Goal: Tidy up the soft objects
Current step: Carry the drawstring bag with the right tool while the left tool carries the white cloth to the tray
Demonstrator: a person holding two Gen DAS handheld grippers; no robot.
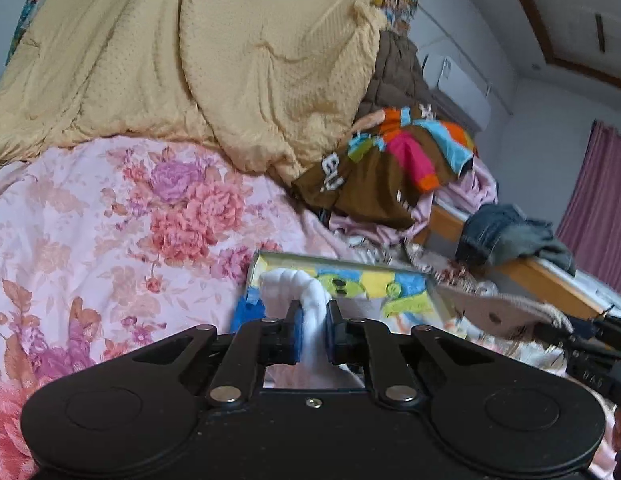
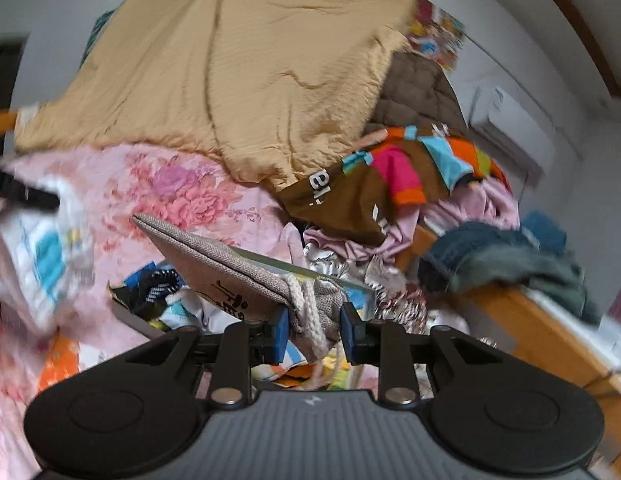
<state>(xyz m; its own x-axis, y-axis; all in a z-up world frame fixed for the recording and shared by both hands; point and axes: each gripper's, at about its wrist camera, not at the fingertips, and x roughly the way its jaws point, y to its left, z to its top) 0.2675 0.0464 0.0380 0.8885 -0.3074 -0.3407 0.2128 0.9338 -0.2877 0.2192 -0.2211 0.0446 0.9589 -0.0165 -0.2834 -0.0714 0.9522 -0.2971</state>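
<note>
My left gripper [image 1: 313,312] is shut on a white fluffy soft item [image 1: 300,286], held just over a shallow box [image 1: 270,258] with colourful soft things inside. My right gripper [image 2: 314,320] is shut on the gathered neck of a grey-beige drawstring pouch [image 2: 214,258], held above the same box [image 2: 350,284]; the pouch also shows at the right in the left wrist view [image 1: 494,312]. Both hover over a pink floral bedsheet [image 1: 110,220].
A tan quilt [image 1: 190,60] is heaped at the back of the bed. A brown multicoloured garment [image 1: 390,160] and lilac cloth lie to the right. Jeans [image 1: 510,236] hang over the wooden bed rail [image 1: 550,280]. The walls and a pink curtain [image 1: 598,200] are beyond.
</note>
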